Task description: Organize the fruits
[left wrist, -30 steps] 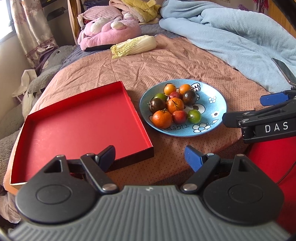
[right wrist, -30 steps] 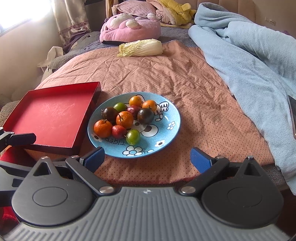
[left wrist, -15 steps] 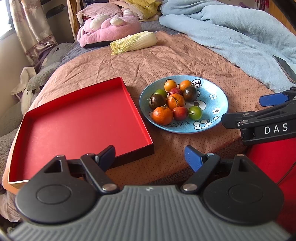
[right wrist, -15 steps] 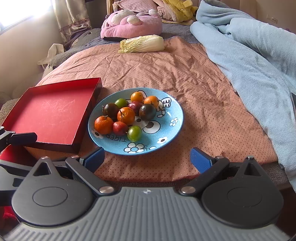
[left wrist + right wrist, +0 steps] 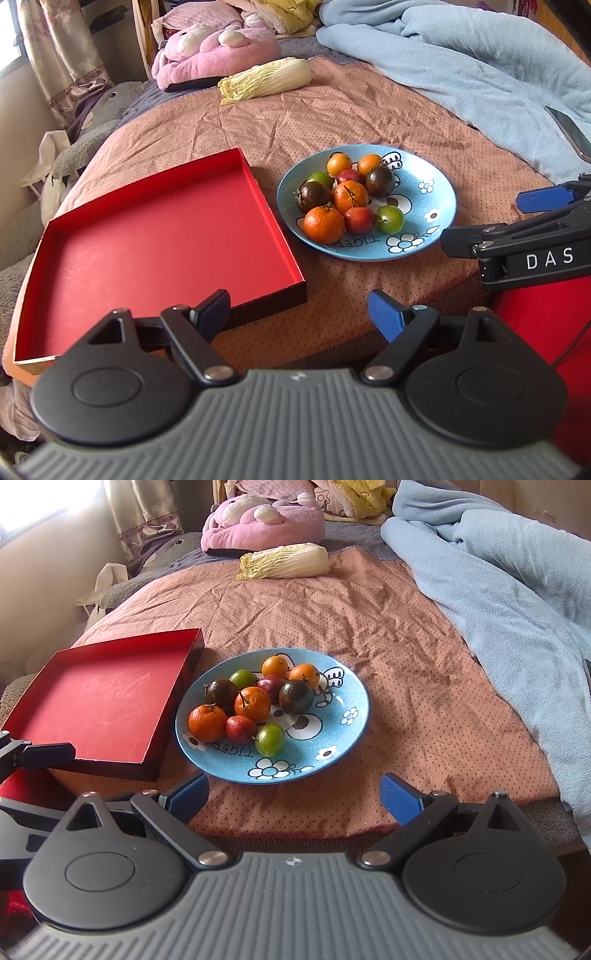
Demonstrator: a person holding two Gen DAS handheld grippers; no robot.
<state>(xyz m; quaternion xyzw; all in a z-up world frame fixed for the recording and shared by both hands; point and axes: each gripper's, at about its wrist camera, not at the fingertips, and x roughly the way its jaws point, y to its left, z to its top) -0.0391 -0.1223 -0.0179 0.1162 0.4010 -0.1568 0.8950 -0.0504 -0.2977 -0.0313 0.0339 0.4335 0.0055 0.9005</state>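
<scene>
A: Since a second ago both cameras have crept closer to the bed; the round blue patterned plate point(image 5: 332, 701) sits slightly farther up each view, and nothing on it has shifted.

B: And the fruits?

A: All nine small fruits point(image 5: 251, 703), orange, green, dark and red, are clustered on that plate, straight ahead of the right hand-held gripper point(image 5: 293, 794). The shallow red cardboard box lid point(image 5: 159, 236) ahead of the left hand-held gripper point(image 5: 299, 310) holds nothing.

B: Jaws?

A: Both spread wide, carrying nothing.

B: Which step, then?

A: Hard to settle: fruits gathered on the plate could be the finished order, or a pile awaiting sorting into the lid.
</scene>
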